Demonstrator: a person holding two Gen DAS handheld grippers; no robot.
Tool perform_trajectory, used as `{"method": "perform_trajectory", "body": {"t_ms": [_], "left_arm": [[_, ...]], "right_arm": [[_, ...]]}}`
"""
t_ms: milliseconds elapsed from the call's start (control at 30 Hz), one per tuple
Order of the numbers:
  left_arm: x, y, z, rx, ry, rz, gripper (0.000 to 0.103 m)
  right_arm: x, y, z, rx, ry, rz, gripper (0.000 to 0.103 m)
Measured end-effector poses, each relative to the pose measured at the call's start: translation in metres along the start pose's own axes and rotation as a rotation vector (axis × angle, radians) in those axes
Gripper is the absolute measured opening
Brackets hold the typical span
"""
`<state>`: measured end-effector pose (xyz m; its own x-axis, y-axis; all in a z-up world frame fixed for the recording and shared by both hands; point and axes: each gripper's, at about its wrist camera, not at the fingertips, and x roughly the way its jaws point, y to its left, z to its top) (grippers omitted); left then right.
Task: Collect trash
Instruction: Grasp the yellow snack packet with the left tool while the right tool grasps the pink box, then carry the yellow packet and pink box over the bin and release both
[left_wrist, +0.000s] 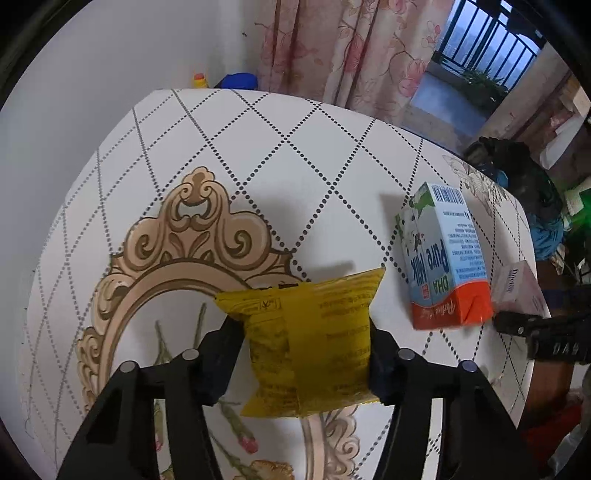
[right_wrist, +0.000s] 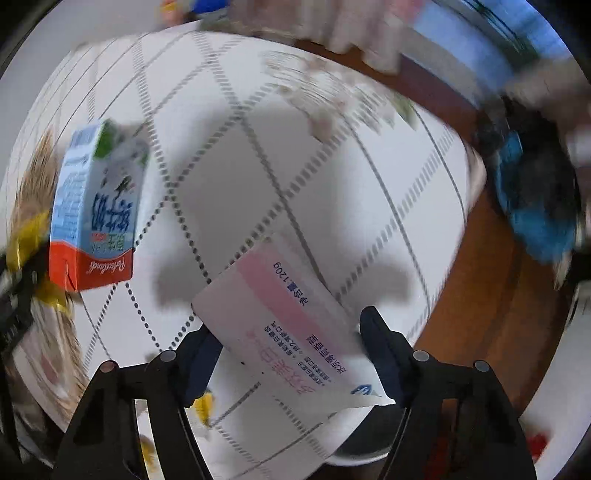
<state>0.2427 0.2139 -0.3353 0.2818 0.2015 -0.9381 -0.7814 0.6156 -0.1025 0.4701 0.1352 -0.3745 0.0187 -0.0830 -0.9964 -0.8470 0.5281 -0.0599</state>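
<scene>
My left gripper (left_wrist: 306, 332) is shut on a yellow snack packet (left_wrist: 310, 343), pinched at both sides just above the white patterned table (left_wrist: 295, 147). A blue, white and orange milk carton (left_wrist: 443, 258) lies on the table to the right. My right gripper (right_wrist: 291, 328) is shut on a pink and white box (right_wrist: 288, 325), held tilted over the table's right edge (right_wrist: 461, 192). In the left wrist view that pink box (left_wrist: 517, 291) shows beside the carton, with one of the right gripper's fingers (left_wrist: 517, 325) against it. The right wrist view is blurred by motion; in it the milk carton (right_wrist: 96, 206) lies at the left.
A wall and a flowered curtain (left_wrist: 332, 48) stand behind the table. A blue object (left_wrist: 238, 80) and a yellow bottle (left_wrist: 199, 79) show past the far edge. Dark and blue bags (left_wrist: 528, 184) lie on the brown floor (right_wrist: 480, 295) to the right.
</scene>
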Motion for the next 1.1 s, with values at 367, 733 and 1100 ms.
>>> {"method": "perform_trajectory", "body": {"t_ms": [367,733,1100], "left_arm": [[0.003,-0.001,-0.003,0.037,0.018,0.005,0.055],[-0.005,-0.011,-0.003,0.076,-0.035,0.041,0.049],[-0.1,-0.038,-0.017,0.144,-0.209,0.001,0.049]], "right_arm": [[0.003,-0.015,-0.018,0.11,-0.007,0.067,0.077],[-0.013,0.011,-0.043,0.045,-0.16,0.016,0.056],[-0.09,0.02,-0.111,0.149,-0.387,0.047,0.056]]}}
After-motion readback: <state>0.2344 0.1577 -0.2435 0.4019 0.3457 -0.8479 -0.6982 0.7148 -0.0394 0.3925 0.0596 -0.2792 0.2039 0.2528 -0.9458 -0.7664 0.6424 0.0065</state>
